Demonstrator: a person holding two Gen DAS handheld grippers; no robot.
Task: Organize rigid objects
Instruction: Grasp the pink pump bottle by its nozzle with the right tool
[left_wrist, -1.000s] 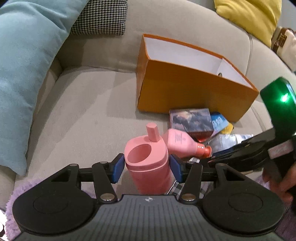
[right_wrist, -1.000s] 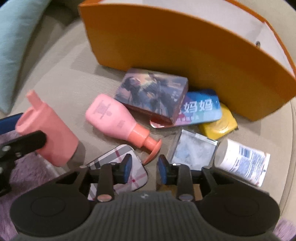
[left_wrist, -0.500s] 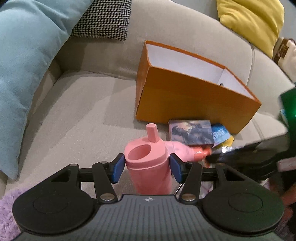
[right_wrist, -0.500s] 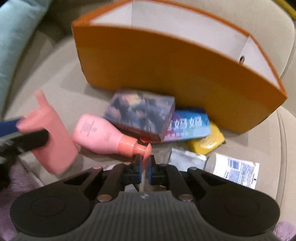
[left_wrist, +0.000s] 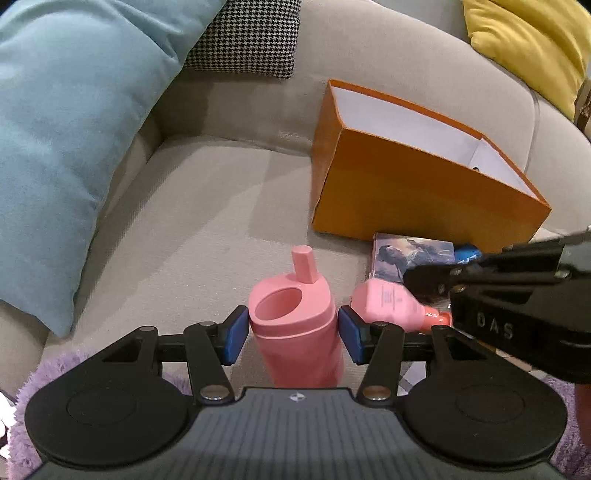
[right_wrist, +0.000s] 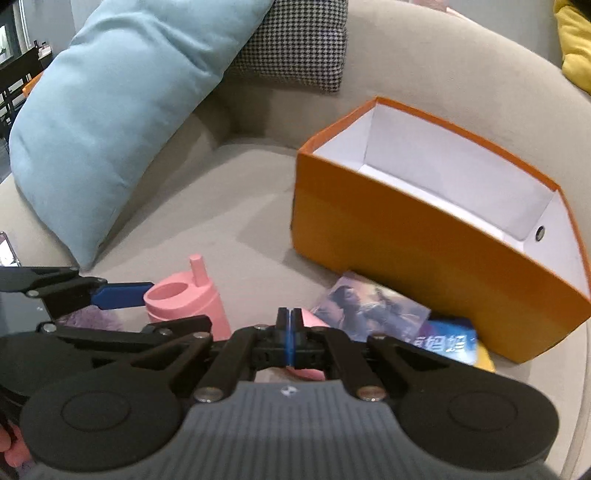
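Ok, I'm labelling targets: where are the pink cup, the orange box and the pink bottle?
pink cup (left_wrist: 295, 332): left wrist view, on its side wall below the rim.
orange box (right_wrist: 424, 236): right wrist view, on its front wall.
pink bottle (left_wrist: 388, 301): left wrist view, on its body.

The left gripper is level, its two blue pads spread wide on either side of the pink cup. A narrow gap shows between each pad and the cup wall, so contact cannot be confirmed. The right gripper sits just to the right of the cup, its blue pads pressed almost flat together. Something pink shows just under them, but whether it is pinched cannot be told. In the left wrist view its black body reaches in from the right edge.
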